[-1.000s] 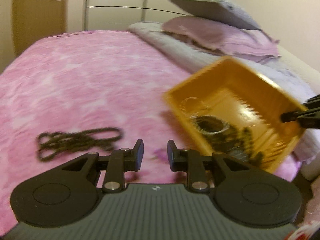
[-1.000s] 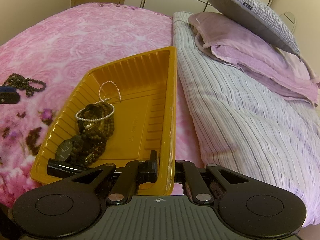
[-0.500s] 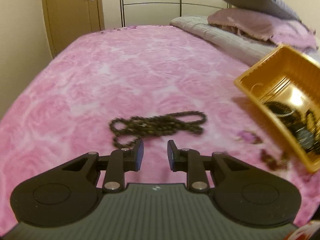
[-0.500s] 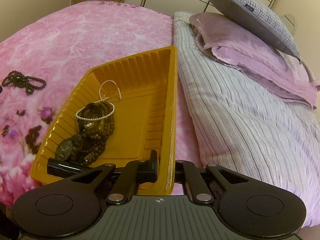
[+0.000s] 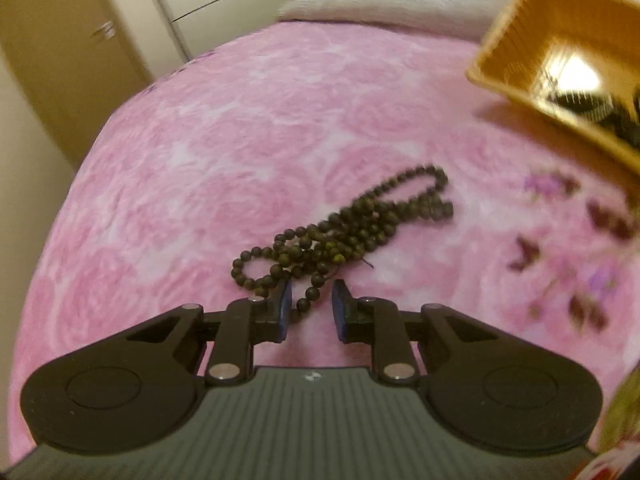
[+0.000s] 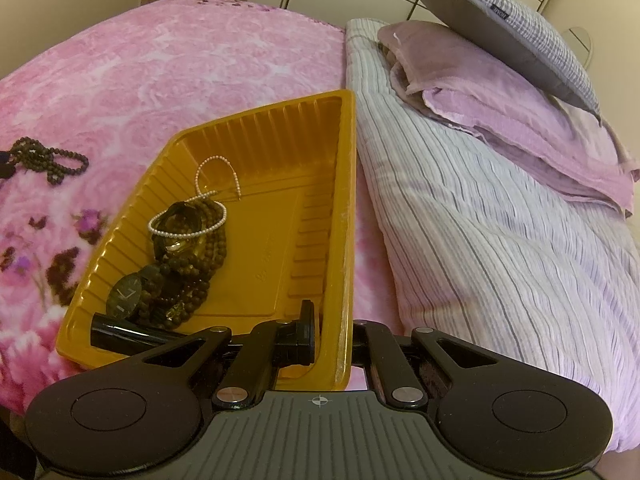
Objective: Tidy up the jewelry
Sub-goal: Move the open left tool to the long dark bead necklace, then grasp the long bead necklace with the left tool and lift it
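- A dark bead necklace (image 5: pixel 344 228) lies loosely piled on a pink floral bedspread (image 5: pixel 240 120).
- The left tongs (image 5: pixel 308 300) hang just over the necklace's near end, released, a gap between the pads and a few beads in that gap.
- The right tongs (image 6: pixel 332 328) are clenched on the near right rim of an orange plastic tray (image 6: pixel 344 200).
- The tray holds a pearl strand (image 6: pixel 188 216), brown bead bracelets (image 6: pixel 200 264) and a dark wristwatch (image 6: pixel 126 294).
- A striped pillow (image 6: pixel 500 240) lies right of the tray.

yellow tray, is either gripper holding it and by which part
The right gripper is clamped on the yellow tray's near side wall. The left gripper holds nothing.
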The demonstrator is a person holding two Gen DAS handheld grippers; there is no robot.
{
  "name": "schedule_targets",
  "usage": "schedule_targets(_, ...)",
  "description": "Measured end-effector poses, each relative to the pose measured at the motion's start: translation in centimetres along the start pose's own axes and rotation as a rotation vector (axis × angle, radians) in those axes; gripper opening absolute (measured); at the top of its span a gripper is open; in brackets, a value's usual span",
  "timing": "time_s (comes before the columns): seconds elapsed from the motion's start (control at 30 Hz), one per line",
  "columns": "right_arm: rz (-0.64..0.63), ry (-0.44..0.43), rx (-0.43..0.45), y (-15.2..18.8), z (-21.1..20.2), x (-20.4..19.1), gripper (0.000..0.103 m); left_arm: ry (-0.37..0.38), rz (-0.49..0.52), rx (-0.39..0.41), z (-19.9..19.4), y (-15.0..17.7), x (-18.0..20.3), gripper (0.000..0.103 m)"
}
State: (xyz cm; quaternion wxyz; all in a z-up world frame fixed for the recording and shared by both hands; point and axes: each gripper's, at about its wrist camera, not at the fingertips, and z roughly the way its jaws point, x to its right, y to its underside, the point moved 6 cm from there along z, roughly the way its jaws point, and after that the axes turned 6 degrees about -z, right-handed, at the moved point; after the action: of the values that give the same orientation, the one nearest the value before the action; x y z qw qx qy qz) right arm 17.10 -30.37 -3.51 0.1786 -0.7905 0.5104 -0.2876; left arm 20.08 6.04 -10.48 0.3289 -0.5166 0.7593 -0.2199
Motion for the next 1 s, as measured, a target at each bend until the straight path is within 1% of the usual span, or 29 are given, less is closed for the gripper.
schedule_targets(0.1,-0.001,0.001,-0.003,0.0,0.1,0.0,0.006,0.002,0.071,0.0,0.6,-0.2,0.1,0.02)
schedule_targets(0.13,-0.001,0.002,-0.004,0.0,0.1,0.0,0.006,0.005,0.085,-0.004,0.8,-0.2,0.1,0.019)
schedule_targets(0.17,-0.002,0.004,-0.004,0.0,0.2,-0.1,0.006,0.015,0.095,-0.011,0.9,-0.3,0.1,0.011)
schedule_targets(0.2,-0.001,0.005,-0.004,0.0,0.1,-0.1,0.006,0.019,0.106,-0.019,1.0,-0.3,0.2,0.007)
schedule_targets(0.27,-0.001,0.004,-0.004,0.0,0.1,-0.1,0.006,0.004,0.152,-0.022,0.7,-0.4,0.5,0.007)
schedule_targets(0.33,-0.001,0.004,-0.003,0.0,0.1,-0.1,0.006,-0.023,0.178,0.002,-0.1,-0.7,0.6,0.006)
schedule_targets(0.4,0.0,0.003,-0.002,-0.1,0.1,-0.1,0.006,-0.041,0.167,0.029,-1.2,-1.4,0.2,0.006)
schedule_targets(0.5,0.001,0.003,0.001,-0.1,0.1,-0.1,0.006,-0.045,0.126,0.078,-3.4,-2.9,-0.8,0.006)
schedule_targets(0.73,0.006,-0.002,0.013,-0.2,-0.3,-0.1,0.006,-0.017,0.021,0.216,-9.7,-8.8,-4.0,0.006)
schedule_targets(0.83,0.006,0.0,0.016,-0.2,-0.4,-0.1,0.006,-0.01,0.006,0.271,-12.3,-11.4,-5.1,0.006)
schedule_targets(1.0,0.007,-0.001,0.016,-0.2,-0.3,-0.1,0.006,0.025,-0.011,0.331,-16.2,-15.1,-6.6,0.006)
